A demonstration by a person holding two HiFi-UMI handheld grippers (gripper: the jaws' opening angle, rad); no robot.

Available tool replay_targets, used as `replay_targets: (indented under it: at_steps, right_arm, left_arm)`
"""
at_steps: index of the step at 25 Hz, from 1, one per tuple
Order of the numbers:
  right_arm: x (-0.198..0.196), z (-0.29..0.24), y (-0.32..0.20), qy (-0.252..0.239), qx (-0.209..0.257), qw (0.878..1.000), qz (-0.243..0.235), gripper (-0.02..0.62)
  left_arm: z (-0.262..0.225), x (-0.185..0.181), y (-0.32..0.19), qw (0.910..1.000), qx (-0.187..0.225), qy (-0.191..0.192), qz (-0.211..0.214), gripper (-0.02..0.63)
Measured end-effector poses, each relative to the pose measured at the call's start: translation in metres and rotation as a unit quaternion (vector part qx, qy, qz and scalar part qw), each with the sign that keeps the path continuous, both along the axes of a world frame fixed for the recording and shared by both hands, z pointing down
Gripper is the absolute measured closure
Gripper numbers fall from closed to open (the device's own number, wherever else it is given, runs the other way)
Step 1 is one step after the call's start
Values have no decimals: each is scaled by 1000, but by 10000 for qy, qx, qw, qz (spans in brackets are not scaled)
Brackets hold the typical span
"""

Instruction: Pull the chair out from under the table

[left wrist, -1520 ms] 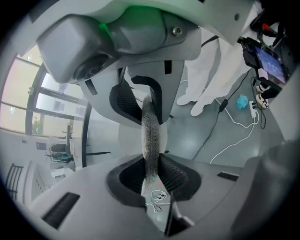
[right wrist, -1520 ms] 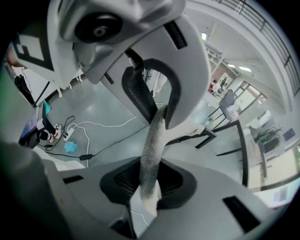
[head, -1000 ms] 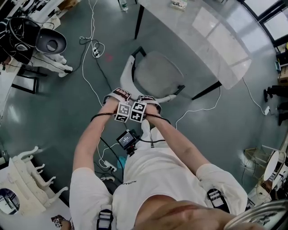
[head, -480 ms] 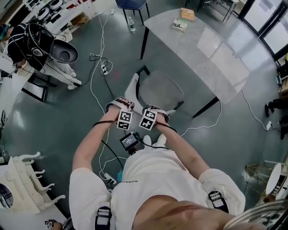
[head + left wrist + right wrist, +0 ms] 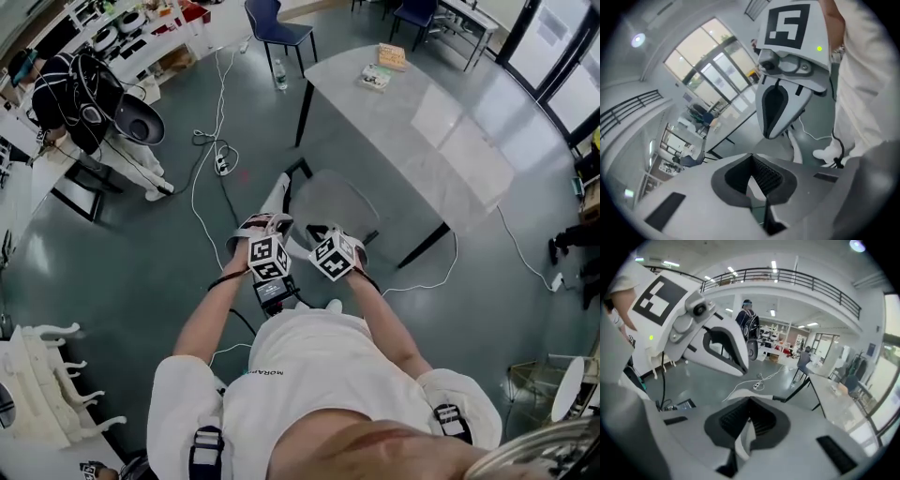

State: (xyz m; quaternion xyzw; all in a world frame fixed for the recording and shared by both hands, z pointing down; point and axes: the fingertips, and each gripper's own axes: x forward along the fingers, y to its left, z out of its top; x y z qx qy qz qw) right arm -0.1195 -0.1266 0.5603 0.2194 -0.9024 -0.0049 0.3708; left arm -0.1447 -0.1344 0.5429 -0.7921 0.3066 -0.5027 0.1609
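Rising off the back rail of the grey-seated, white-framed chair [image 5: 323, 202] since a second ago and coming up toward the chest: left gripper [image 5: 267, 222] and right gripper [image 5: 323, 232], both now clenched shut.

Looking down from the head: finding the chair standing out on the dark grey floor [image 5: 141, 244], clear of the pale grey stone-topped table [image 5: 422, 112] and just beside its long near edge. Hiding the chair's rear rail behind the two grippers and the person's forearms.

Looking along the left gripper [image 5: 754, 187]: pads pressing together with nothing gripped, only a pale sliver showing past them, too small to name. Hanging just above, the right gripper [image 5: 774, 126], its black-and-white marker cube [image 5: 790, 26] cropped at the top. Blurring badly behind it, the table and windows.

Looking along the right gripper [image 5: 743, 432]: jaws likewise meeting on nothing. Filling the upper left, the left gripper [image 5: 733, 359]. Showing at the right, the table [image 5: 843, 404], its top running out of frame.
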Motion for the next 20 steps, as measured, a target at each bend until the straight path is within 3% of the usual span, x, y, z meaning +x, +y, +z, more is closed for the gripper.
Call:
replay_targets:
  at_steps: [5, 12, 18, 20]
  right_arm:
    - [8, -72, -25, -977, 207, 9940, 439, 581]
    - [18, -157, -46, -2056, 716, 9708, 1010, 581]
    - [21, -201, -53, -2619, 901, 9538, 1168, 581]
    - [23, -217, -52, -2815, 1038, 9466, 1183, 581]
  left_arm:
    - [-62, 15, -16, 9889, 263, 1236, -781, 601]
    - [-127, 12, -34, 9657, 731, 2005, -1480, 601]
    - [-182, 2, -45, 9254, 1071, 3020, -2023, 601]
    - [-199, 3, -43, 9075, 1195, 3407, -2148, 601]
